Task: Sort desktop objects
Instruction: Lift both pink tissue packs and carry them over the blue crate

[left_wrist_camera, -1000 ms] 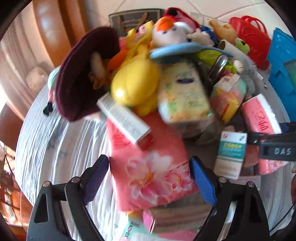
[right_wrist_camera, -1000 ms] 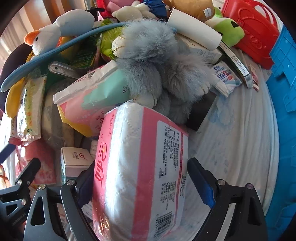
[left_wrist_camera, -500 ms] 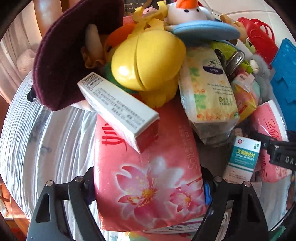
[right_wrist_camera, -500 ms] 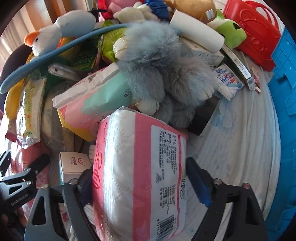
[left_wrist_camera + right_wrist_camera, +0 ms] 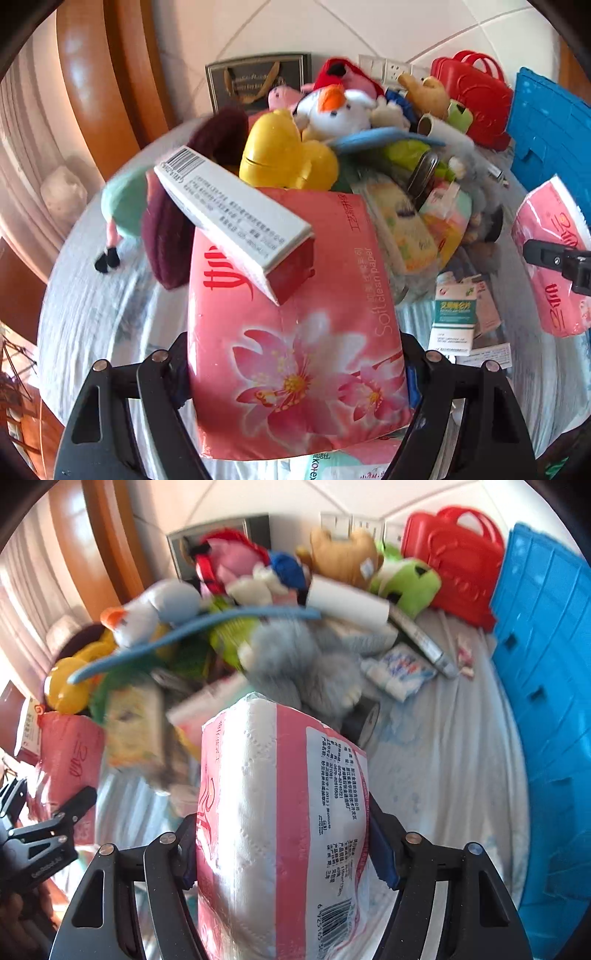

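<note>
Left tongs (image 5: 295, 373): we clamp the floral pack (image 5: 295, 332), a box (image 5: 236, 218) lying on it;
Right tongs (image 5: 284, 845): just closing, we grip the striped pack (image 5: 280, 812);
Pile (image 5: 295, 653): behind both, on the worktop (image 5: 443, 746).

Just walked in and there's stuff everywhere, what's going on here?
A person with a gripper in each hand is sorting a heaped pile. The left gripper has just closed on a pink flowered tissue pack, a long white box riding on top. The right gripper has just closed on a pink-striped tissue pack.
</note>
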The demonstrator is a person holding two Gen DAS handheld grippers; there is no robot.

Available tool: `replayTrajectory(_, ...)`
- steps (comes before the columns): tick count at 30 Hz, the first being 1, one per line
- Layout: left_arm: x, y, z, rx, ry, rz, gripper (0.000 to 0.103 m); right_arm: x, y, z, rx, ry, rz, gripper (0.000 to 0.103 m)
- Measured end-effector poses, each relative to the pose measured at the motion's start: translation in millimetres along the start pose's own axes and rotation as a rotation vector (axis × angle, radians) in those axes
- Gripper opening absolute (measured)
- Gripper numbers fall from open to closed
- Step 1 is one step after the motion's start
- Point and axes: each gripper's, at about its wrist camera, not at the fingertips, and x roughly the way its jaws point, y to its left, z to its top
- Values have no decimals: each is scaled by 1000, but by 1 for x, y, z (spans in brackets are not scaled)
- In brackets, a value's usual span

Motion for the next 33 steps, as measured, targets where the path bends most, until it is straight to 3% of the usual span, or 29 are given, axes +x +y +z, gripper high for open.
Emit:
replayTrajectory(9, -74, -5, 66, 81, -245, -16, 81, -88, 19, 27, 16, -213, -15, 70)
replayTrajectory(13, -91, -19, 90, 97, -285, -71, 81, -127, 21, 34, 33, -295, -38, 70)
replayTrajectory(18, -93, -25, 115, 173, -324, -98, 81, -151, 20, 39, 62, -328, -76, 70)
replayTrajectory(22, -79, -30, 152, 181, -371, -96, 81, -163, 19, 43, 98, -363, -109, 70)
replayTrajectory(24, -85, -26, 166, 171, -408, -138, 81, -173, 20, 44, 110, -380, -122, 71)
replayTrajectory(26, -93, -26, 176, 181, -449, -134, 81, -183, 23, 44, 110, -397, -137, 71)
replayTrajectory(33, -120, -41, 184, 242, -535, -177, 81, -203, 25, 45, 144, -447, -180, 71)
